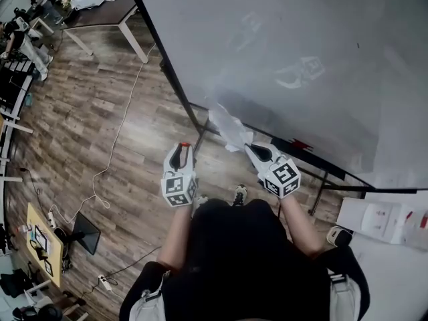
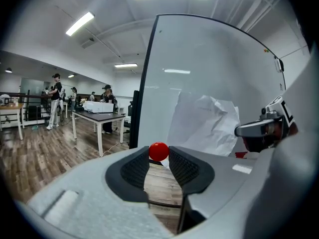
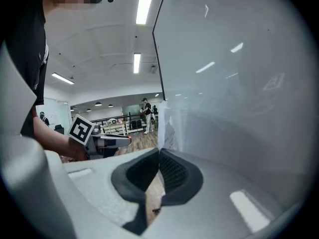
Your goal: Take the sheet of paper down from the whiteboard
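Note:
The white sheet of paper (image 1: 226, 127) hangs crumpled at the lower left edge of the whiteboard (image 1: 301, 52). My right gripper (image 1: 249, 147) is shut on the paper's lower edge; in the right gripper view the sheet (image 3: 168, 126) rises from between the closed jaws (image 3: 158, 156). My left gripper (image 1: 184, 146) sits just left of the paper, apart from it, and is shut on a small red round magnet (image 2: 159, 151). In the left gripper view the paper (image 2: 204, 123) lies against the whiteboard (image 2: 199, 59), with the right gripper (image 2: 261, 129) beside it.
The whiteboard's black frame and stand legs (image 1: 190, 116) run down to the wooden floor. A red item (image 1: 302, 144) lies on its tray. A white cable (image 1: 114, 146) trails across the floor. Tables (image 1: 110, 12) stand far left, white boxes (image 1: 381, 218) at right. People (image 2: 56, 101) stand far off.

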The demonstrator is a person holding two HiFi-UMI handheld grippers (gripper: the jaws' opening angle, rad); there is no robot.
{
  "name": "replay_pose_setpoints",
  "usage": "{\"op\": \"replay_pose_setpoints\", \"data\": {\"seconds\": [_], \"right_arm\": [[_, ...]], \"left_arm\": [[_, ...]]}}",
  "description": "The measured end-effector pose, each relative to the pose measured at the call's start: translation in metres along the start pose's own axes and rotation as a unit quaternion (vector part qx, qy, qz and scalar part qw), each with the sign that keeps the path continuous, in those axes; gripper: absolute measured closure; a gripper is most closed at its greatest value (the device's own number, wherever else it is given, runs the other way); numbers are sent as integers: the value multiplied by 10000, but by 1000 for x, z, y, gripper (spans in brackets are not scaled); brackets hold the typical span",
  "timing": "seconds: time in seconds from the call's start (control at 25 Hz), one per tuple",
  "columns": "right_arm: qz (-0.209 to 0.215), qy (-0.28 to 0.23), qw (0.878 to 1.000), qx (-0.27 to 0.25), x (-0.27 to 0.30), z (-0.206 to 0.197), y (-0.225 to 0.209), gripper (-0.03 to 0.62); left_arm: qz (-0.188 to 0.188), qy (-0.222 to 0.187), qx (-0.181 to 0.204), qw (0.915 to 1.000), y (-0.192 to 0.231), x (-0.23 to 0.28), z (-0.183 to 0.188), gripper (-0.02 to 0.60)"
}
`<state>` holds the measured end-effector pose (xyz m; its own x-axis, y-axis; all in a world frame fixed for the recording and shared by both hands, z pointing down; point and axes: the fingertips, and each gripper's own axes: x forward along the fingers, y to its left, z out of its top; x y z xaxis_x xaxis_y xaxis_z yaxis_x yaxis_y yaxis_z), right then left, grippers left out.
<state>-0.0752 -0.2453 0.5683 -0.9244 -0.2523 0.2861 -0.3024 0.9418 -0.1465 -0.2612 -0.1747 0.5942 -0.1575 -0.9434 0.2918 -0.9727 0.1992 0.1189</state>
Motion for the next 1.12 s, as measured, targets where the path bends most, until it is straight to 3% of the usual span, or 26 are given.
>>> {"op": "replay_pose_setpoints", "data": {"seconds": [0.2,0.56,0.84,1.12], "right_arm": [[-426,-1,9991,-5,14,8,45,589],[-970,-89,9951,178,40,-7,122,589],[-1290,-337,9908,247,34,-2,156,589],[-1415,-388,9890,188,24,-1,169,589]], "left_arm": [[-476,11,108,9988,33,-18,8,456],[-958,69,326,9948,96,-54,0,456],[-1347,-73,495,9896,100,-72,7,456],[-1483,-160,516,9875,97,-87,7,456]]}}
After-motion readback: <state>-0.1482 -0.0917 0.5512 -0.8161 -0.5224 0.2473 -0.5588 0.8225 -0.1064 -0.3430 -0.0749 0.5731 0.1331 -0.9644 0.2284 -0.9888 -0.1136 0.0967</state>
